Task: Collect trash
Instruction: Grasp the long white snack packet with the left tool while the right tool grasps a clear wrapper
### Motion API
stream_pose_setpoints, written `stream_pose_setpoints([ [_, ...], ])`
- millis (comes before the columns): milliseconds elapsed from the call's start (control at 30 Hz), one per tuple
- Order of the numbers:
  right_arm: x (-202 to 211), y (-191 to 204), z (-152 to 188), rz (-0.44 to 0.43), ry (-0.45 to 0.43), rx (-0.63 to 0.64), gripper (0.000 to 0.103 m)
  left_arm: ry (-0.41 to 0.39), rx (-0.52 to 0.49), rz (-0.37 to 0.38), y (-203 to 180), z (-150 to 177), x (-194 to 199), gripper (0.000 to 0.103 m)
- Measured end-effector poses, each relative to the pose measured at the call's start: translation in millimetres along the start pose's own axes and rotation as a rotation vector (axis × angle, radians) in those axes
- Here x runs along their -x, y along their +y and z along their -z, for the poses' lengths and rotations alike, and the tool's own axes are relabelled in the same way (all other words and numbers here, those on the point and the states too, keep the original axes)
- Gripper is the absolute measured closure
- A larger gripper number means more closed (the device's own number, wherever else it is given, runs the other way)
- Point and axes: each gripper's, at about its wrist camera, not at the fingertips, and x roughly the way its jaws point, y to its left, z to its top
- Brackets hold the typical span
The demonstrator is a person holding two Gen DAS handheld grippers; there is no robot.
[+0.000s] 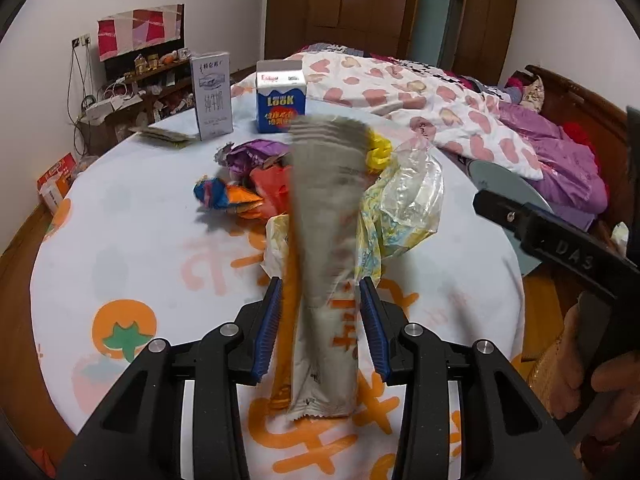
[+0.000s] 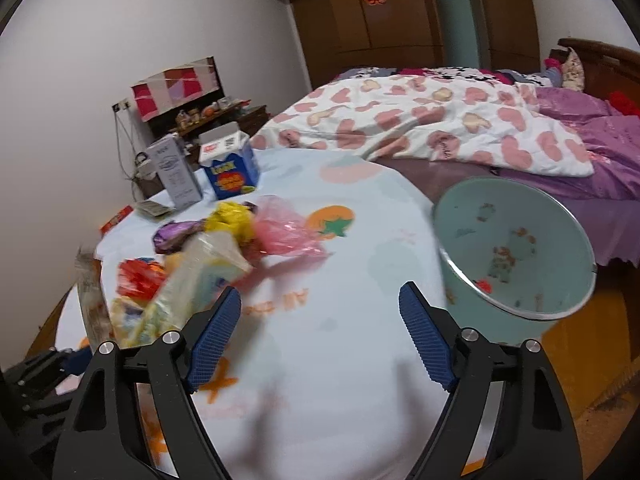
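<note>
A long silver-grey snack wrapper [image 1: 325, 264] with an orange side stands between the blue pads of my left gripper [image 1: 323, 292]; the pads sit a little apart from its sides, and whether they hold it I cannot tell. Behind it lies a pile of crumpled wrappers and plastic bags [image 1: 256, 184] on the round table [image 1: 132, 248]. My right gripper [image 2: 320, 300] is open and empty above the table. The trash pile [image 2: 208, 248] lies to its left. A pale green bin [image 2: 516, 248] stands tilted at the table's right edge; it also shows in the left wrist view [image 1: 508, 188].
Two milk cartons stand at the table's far side, a white one [image 1: 213, 96] and a blue LOOK one [image 1: 281, 98]. A flat packet [image 1: 160, 136] lies beside them. A bed with a heart-print quilt [image 2: 420, 120] is behind the table. My right gripper's body [image 1: 560, 240] shows at right.
</note>
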Motion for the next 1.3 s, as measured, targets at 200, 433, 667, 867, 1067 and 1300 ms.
stream_pose_setpoints([
  [200,-8.9,19.4,-2.7,-0.061,0.029,0.026,0.022,0.024,0.002,0.011,5.5,4.1,-3.9,0.064],
  [433,-41.4,35.4,3.3,-0.145,0.144,0.009,0.037,0.071,0.020,0.011,12.5,11.3,-12.3,0.054],
  [667,-65.8,34.1,14.8,-0.275,0.270,-0.047,0.083,0.079,0.029,-0.006,20.5,19.8,-7.7,0.034],
  [867,-37.1,23.2,3.9,-0.245,0.177,-0.009,0.092,0.104,0.027,-0.016,19.1,28.0,-10.5,0.047],
  [1067,-10.5,0.2,-5.2,-0.140,0.058,0.020,0.093,0.118,0.052,-0.003,19.1,30.5,-16.3,0.072],
  [1300,-7.6,-15.5,-6.7,-0.115,0.035,0.003,0.093,0.084,0.018,-0.004,7.9,27.4,-7.9,0.087],
])
